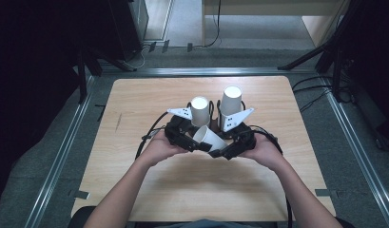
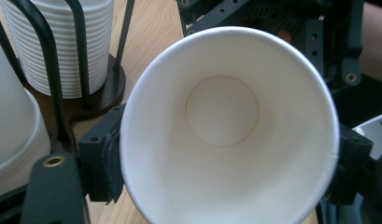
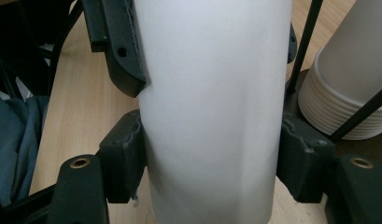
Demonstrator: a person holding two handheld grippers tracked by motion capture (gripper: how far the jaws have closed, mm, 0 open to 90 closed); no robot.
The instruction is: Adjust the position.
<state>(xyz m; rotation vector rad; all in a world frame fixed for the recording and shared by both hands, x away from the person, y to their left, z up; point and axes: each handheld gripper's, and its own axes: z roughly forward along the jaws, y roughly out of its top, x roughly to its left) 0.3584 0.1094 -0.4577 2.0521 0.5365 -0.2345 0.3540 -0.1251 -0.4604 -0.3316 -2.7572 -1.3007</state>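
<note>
Already pulled free of the stacked cups (image 1: 200, 110) — a single paper cup (image 1: 209, 137), on its side above the table (image 1: 135, 99), pinched by left gripper (image 2: 223, 158) and right gripper (image 3: 212, 158) alike. Left: setting down.

A table (image 1: 135, 190) stood before the person. Toward its far middle, two cup stacks stood side by side in a rack (image 2: 97, 95): the left stack (image 1: 199, 110) and, to its right, the right stack (image 1: 230, 104). In front of them, between the left gripper (image 1: 192, 142) and the right gripper (image 1: 220, 151), a single cup (image 1: 209, 138) lay tilted, seemingly clear of the tabletop.
</note>
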